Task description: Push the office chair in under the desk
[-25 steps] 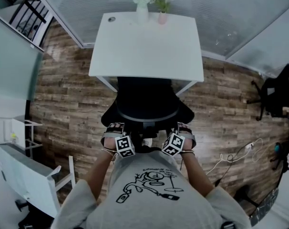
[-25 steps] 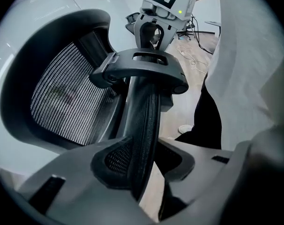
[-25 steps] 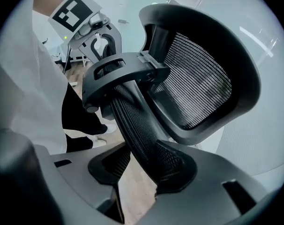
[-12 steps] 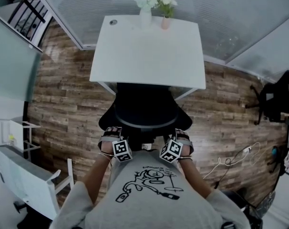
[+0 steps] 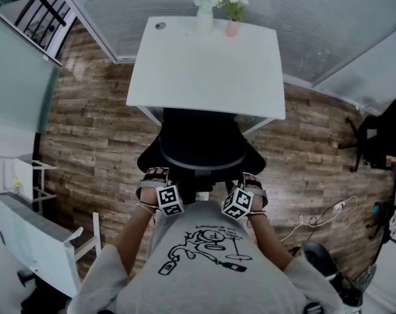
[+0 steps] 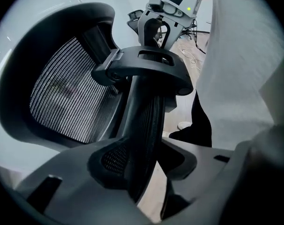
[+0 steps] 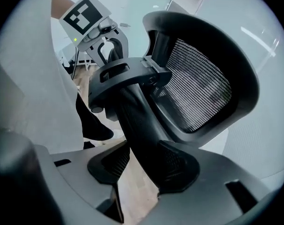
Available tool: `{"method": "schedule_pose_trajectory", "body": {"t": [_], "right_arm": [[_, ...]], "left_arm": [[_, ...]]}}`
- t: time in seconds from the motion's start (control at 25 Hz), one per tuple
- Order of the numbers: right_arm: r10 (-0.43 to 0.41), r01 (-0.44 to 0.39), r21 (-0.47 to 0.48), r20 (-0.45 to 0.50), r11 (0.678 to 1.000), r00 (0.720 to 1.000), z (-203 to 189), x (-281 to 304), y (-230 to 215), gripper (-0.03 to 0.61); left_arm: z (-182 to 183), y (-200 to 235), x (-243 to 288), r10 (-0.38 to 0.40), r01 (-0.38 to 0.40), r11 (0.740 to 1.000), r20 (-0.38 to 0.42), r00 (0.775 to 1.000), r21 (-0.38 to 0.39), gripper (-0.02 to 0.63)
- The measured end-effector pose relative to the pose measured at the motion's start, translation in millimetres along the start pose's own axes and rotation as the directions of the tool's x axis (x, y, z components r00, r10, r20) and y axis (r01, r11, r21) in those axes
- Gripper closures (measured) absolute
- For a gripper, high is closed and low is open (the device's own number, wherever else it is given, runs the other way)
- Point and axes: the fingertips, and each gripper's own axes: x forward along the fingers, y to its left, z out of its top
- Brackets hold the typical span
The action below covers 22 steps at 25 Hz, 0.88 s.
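A black mesh office chair (image 5: 201, 142) stands with its seat partly under the white desk (image 5: 204, 64). My left gripper (image 5: 154, 174) is at the left edge of the chair's backrest (image 6: 71, 93). In the left gripper view that gripper (image 6: 144, 168) has the black frame edge between its jaws. The jaws have just been opening and stand wide around it. My right gripper (image 5: 253, 178) is at the right edge of the backrest (image 7: 198, 88). In its own view the gripper (image 7: 142, 170) has both pads against the frame.
Two vases of flowers (image 5: 214, 5) stand at the desk's far edge, against a glass wall. Another black chair (image 5: 378, 133) is at the right. White furniture (image 5: 34, 247) is at the lower left. Cables (image 5: 322, 214) lie on the wooden floor at the right.
Both grippers stay at the sides of the backrest and the chair keeps its place partly under the desk. Only the head view has shifted slightly.
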Motion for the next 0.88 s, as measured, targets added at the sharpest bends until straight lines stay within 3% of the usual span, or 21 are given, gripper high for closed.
{"method": "schedule_pose_trajectory", "body": {"t": [0.16,0.4,0.56,0.68,0.76,0.88], "right_arm": [[0.032,-0.033,0.046,0.017,0.998,0.999,4,-9,1,0.382],[0.041,-0.052,0.13,0.086,0.99,0.995,12,-36,-8,0.383],[0.039,-0.095,0.264,0.208,0.96,0.977,31,-58,-23,0.386],[0.019,-0.141,0.368,0.315,0.919,0.949,50,-77,-35,0.411],[-0.002,-0.171,0.415,0.385,0.894,0.923,65,-91,-43,0.433],[-0.038,-0.235,0.482,0.491,0.844,0.87,88,-117,-54,0.467]], "left_arm": [[-2,-2,-4,-0.008,0.007,0.999,-0.025,1.0,-0.054,0.442],[4,-2,-26,-0.026,0.028,0.988,0.016,1.0,-0.15,0.438],[18,8,-51,-0.015,0.048,0.951,0.11,0.994,-0.305,0.453],[36,33,-76,0.073,0.041,0.877,0.217,0.973,-0.479,0.494],[49,54,-96,0.168,0.041,0.797,0.287,0.943,-0.603,0.528],[70,74,-129,0.253,0.136,0.67,0.397,0.882,-0.73,0.587]]}}
